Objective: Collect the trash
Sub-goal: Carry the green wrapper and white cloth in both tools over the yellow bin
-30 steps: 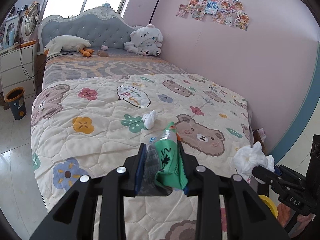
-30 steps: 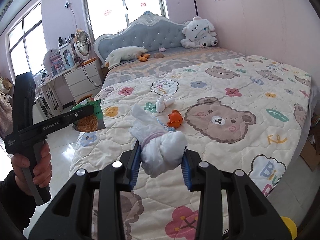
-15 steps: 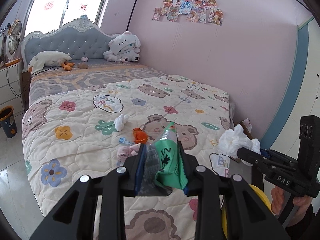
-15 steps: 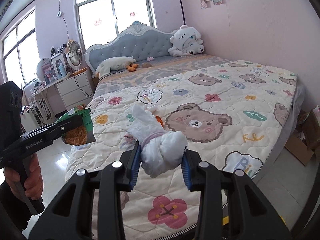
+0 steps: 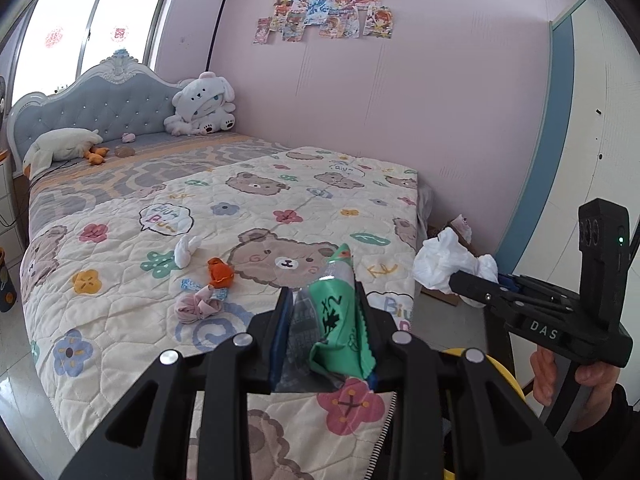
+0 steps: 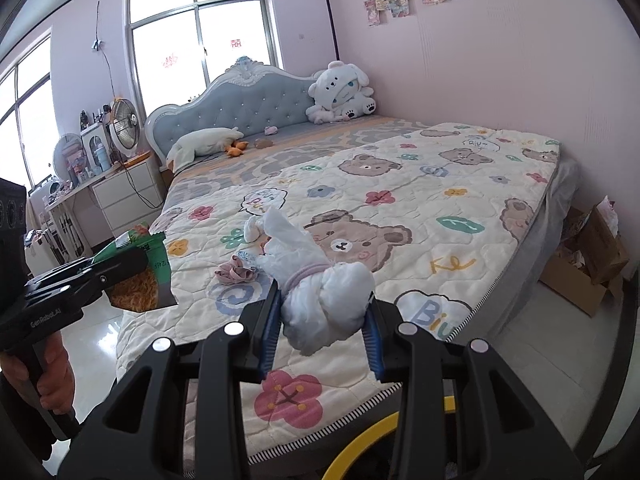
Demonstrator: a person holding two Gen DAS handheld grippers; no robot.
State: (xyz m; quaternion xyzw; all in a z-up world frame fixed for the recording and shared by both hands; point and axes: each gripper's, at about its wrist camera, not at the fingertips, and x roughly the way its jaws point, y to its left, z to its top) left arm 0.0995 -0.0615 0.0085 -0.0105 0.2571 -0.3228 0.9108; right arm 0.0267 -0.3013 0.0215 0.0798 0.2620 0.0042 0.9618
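In the left wrist view, the left gripper [image 5: 322,320] is pinching a green snack wrapper [image 5: 340,320] above the quilt [image 5: 120,300]; the slick foil risks sliding free. In the right wrist view, the right gripper [image 6: 322,320] is clamping a white tissue wad [image 6: 324,308], whose loose tail may snag at the yellow-rimmed bin [image 6: 360,440] below.

Both tools are black plastic frames with silver screw heads and blue-padded fingers, the left tool [image 5: 324,320] marked "GenRobot.AI", the right tool [image 6: 320,316] marked "DAS" beside a green light, each gripped below dark sleeves.
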